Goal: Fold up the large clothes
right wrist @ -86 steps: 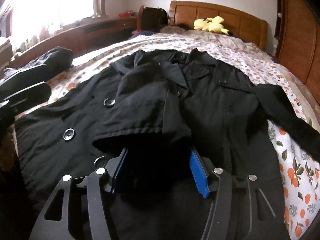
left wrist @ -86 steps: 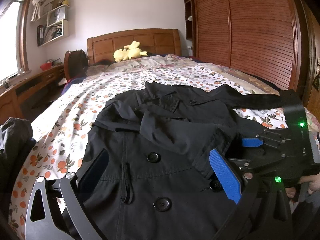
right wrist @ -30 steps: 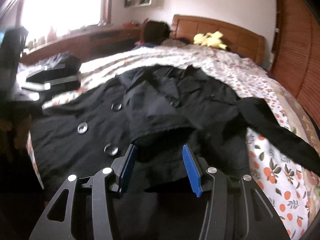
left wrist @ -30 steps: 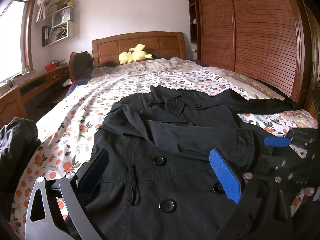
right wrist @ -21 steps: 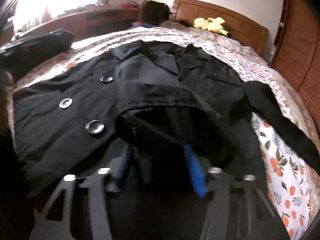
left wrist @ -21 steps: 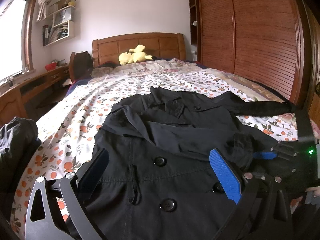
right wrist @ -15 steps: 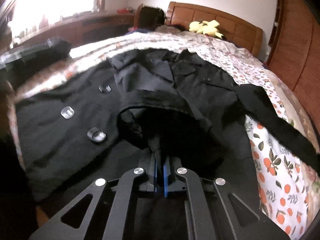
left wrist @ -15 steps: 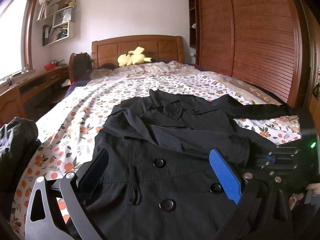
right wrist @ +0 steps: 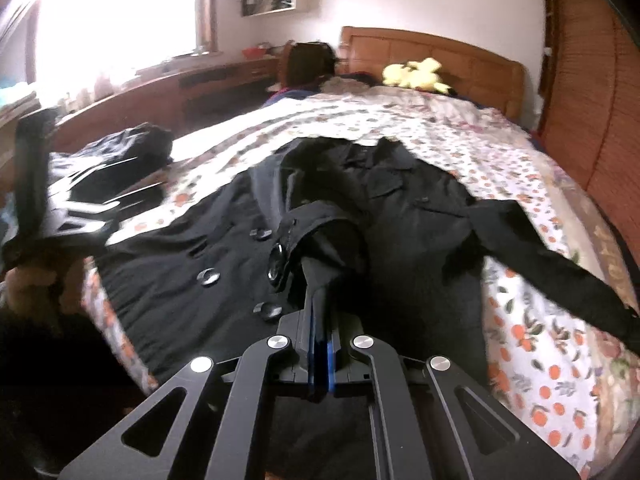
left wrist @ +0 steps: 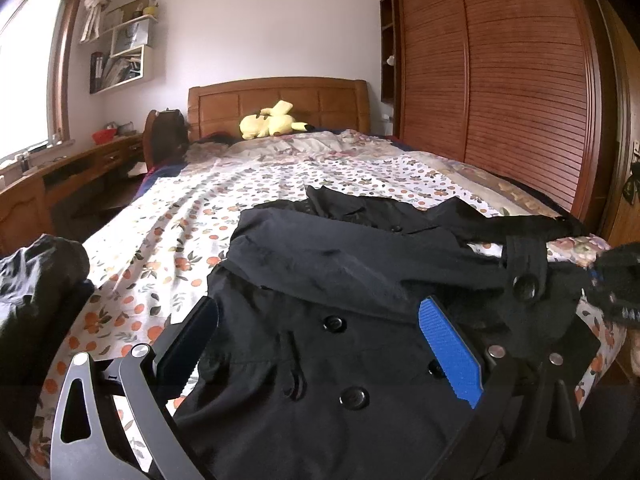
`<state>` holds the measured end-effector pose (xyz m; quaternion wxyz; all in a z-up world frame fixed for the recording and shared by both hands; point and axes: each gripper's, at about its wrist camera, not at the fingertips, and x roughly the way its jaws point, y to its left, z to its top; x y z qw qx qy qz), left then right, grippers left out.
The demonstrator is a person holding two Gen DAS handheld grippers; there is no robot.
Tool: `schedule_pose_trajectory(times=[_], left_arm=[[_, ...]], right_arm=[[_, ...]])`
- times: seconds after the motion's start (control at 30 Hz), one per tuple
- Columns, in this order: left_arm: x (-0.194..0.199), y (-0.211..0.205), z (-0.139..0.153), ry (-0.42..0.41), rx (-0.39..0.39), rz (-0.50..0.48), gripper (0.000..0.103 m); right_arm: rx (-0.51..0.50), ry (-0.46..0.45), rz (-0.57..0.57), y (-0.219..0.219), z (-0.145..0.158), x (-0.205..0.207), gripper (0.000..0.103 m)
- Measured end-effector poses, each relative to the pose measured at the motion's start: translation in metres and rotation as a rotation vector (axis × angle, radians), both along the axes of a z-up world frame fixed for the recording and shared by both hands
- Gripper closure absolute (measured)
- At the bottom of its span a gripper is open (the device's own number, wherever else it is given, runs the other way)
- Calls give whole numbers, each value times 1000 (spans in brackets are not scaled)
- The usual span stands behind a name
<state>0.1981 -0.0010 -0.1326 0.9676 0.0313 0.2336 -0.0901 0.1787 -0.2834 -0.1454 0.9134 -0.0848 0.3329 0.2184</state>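
Observation:
A black double-breasted coat (left wrist: 320, 360) lies front up on the bed, also in the right wrist view (right wrist: 400, 216). My left gripper (left wrist: 316, 344) is open over the coat's lower front, holding nothing. My right gripper (right wrist: 319, 344) is shut on the cuff of the coat's sleeve (right wrist: 316, 240) and holds it lifted over the coat body. That sleeve (left wrist: 360, 256) stretches across the coat to the right gripper at the right edge (left wrist: 616, 288). The other sleeve (right wrist: 552, 264) lies spread out to the right on the sheet.
The bed has a flowered sheet (left wrist: 180, 232) and wooden headboard (left wrist: 280, 100) with a yellow plush toy (left wrist: 272, 122). A dark bundle of clothes (left wrist: 36, 280) sits at the left edge. A wooden wardrobe (left wrist: 500, 80) runs along the right, a desk (left wrist: 60, 176) along the left.
My right gripper closed on the sleeve cuff and pulled it up and across the coat to the right. The left gripper stayed open over the coat's lower front.

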Motion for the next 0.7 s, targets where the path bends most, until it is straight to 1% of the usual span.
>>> schedule_pose_trajectory(times=[0.23,0.27,0.3,0.33,0.37,0.53,0.7], left_arm=[[-1,2,0,3,1,0,2],[-2,2,0,5,2,-2,2],[-2,2,0,6,4,-3,2],[-2,1,0,6,6,-4,2],[-2,-1,-1,8,8,-6,2],[2,-14,-3,16,12,-14,2],[11,-33,-7,21,4,-23,2]], right_arm=[[-68,-37,-134,-31,-8,35,99],[-85,-46,-163,-36,-10,41,96],[-101,-61,-198,-43,-11,46,80],[-111,-71,-224,-49,-12,49,69],[-116,-85,-253,-55,-11,53,61],[-95,-101,-269,-77,-9,61,61],[-89,-107,-254,-83,-13,61,61]])
